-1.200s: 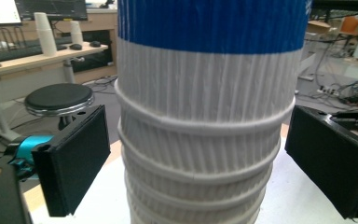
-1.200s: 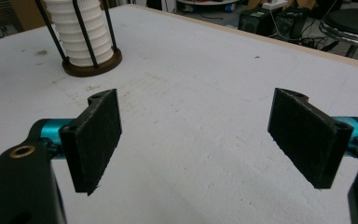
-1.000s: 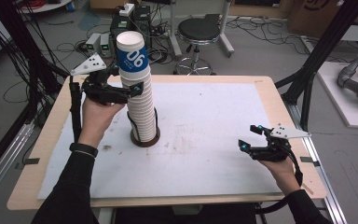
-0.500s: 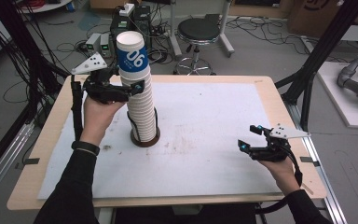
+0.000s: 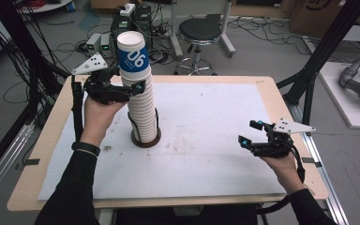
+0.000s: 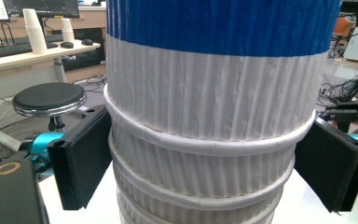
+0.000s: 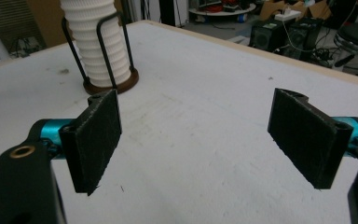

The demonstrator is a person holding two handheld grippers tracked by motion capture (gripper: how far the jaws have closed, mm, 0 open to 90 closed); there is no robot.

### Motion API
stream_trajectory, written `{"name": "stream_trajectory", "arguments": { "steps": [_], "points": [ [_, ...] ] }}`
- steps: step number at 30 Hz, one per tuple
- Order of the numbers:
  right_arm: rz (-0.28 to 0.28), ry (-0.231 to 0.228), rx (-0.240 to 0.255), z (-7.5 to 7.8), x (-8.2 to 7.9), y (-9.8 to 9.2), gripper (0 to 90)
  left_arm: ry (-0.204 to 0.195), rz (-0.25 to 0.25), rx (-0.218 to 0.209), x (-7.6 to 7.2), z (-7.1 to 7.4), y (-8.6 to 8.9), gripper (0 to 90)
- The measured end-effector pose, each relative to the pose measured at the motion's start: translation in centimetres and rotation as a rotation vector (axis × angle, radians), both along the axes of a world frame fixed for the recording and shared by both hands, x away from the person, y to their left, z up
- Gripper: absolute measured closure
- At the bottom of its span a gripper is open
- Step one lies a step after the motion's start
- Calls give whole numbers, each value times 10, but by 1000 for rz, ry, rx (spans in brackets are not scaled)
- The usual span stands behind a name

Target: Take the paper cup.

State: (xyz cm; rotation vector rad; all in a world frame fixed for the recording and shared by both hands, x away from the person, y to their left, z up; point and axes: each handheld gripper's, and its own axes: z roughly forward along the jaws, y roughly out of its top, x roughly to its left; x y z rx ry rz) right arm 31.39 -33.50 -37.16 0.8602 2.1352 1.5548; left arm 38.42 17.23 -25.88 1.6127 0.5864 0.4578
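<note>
Cups (image 5: 140, 93), a tall white paper stack topped by one with a blue band marked 06, stand in a dark round holder (image 5: 146, 138) left of centre on the bench (image 5: 215, 117). At the far left, my left hand-held gripper (image 5: 133, 89) is clamped on the stack just under the blue-banded cup; my hand covers part of the tool, and the far jaw is hidden behind the cups in the high view. Its jaws have just been closing: a second ago they stood wider around the stack, and now the pads press the ribbed wall. The left gripper view brings this close, with one black pad (image 6: 81, 158) at each side of a rolled rim, the top and bottom of the stack cut off by the frame. A stool (image 6: 49, 98) and more cups on a desk (image 6: 37, 32) sit behind, things the high view leaves out. Farther right, my right hand-held gripper (image 5: 253, 133) hangs open and empty over the bench's right side, placed as it was a second ago. The right gripper view shows the holder's thin wire uprights (image 7: 100, 46), hard to make out from above, while the stack's upper part is cropped.
</note>
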Motion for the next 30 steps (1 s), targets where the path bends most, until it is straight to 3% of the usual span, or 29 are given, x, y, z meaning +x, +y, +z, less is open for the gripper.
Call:
{"name": "stream_trajectory", "arguments": {
  "steps": [4, 7, 8, 9, 11, 13, 14, 15, 16, 18, 30],
  "points": [
    [8, -15, 0, 14, 3, 4, 176, -1, 0, 3, 0, 0, 0, 121],
    [31, -23, -16, 35, 9, 14, 176, -1, 1, 4, 0, 0, 0, 121],
    [31, -23, -16, 35, 9, 14, 176, -1, 1, 5, 0, 0, 0, 121],
    [52, -39, -31, 46, 12, 19, 176, 0, 1, 2, 0, 0, 0, 121],
    [60, -42, -39, 52, 14, 21, 176, 0, 2, 1, 0, 0, 0, 121],
    [87, -58, -49, 70, 20, 29, 176, 0, 3, 2, 0, 0, 0, 122],
    [87, -58, -49, 70, 20, 29, 176, 0, 2, 1, 0, 0, 0, 122],
    [102, -67, -47, 81, 24, 34, 176, 0, 2, 0, 0, 0, 0, 122],
    [102, -67, -47, 81, 24, 34, 176, 0, 2, -1, 1, 0, 0, 122],
    [127, -82, -35, 97, 30, 43, 177, 1, 3, 0, 0, 0, 0, 122],
    [204, -125, -41, 146, 53, 88, 177, 1, 3, 2, 1, 0, 0, 122]
  ]
}}
